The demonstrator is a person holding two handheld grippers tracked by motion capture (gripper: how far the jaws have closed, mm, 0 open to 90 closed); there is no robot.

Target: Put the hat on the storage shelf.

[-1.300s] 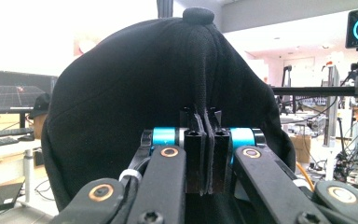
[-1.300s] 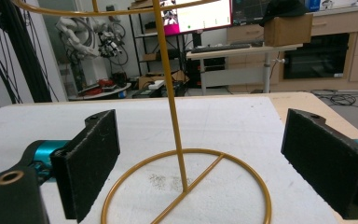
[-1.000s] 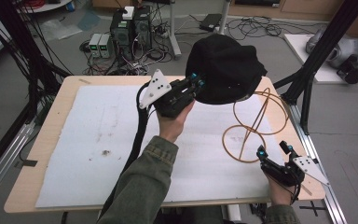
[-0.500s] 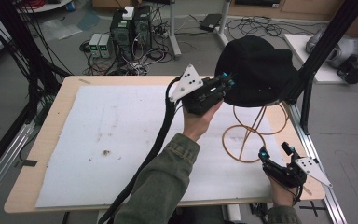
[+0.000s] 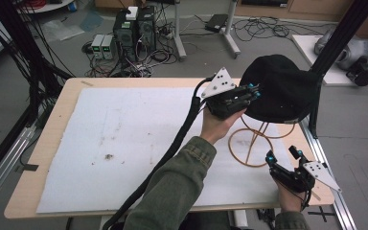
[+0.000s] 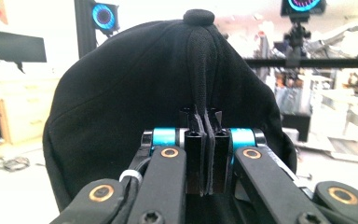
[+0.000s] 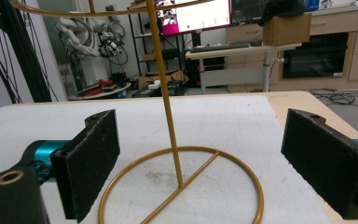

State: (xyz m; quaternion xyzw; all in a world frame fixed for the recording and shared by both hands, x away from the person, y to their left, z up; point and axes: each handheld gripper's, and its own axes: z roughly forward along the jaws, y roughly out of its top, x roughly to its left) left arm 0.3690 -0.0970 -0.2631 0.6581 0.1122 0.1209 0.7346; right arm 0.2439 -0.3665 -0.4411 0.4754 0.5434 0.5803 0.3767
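A black cap [image 5: 280, 86] hangs over the top of a gold wire stand [image 5: 254, 146] at the table's right side. My left gripper [image 5: 253, 90] is shut on the cap's left edge; in the left gripper view the cap [image 6: 135, 107] fills the middle and a fold of its cloth is pinched between the jaws of the gripper [image 6: 204, 140]. My right gripper [image 5: 282, 155] rests open near the front right corner, just right of the stand's ring base. In the right gripper view the stand's post and ring [image 7: 179, 179] lie ahead between the wide-apart pads [image 7: 93, 161].
A white sheet [image 5: 124, 143] covers the wooden table [image 5: 62, 103]. A thick black cable [image 5: 172, 148] trails from the left gripper across the sheet. Black frame posts [image 5: 323, 62] stand right of the cap. Computers and cables [image 5: 134, 28] sit on the floor behind.
My left gripper has carried the cap rightward and set it over the top of the stand. The right gripper has stayed in place, open.
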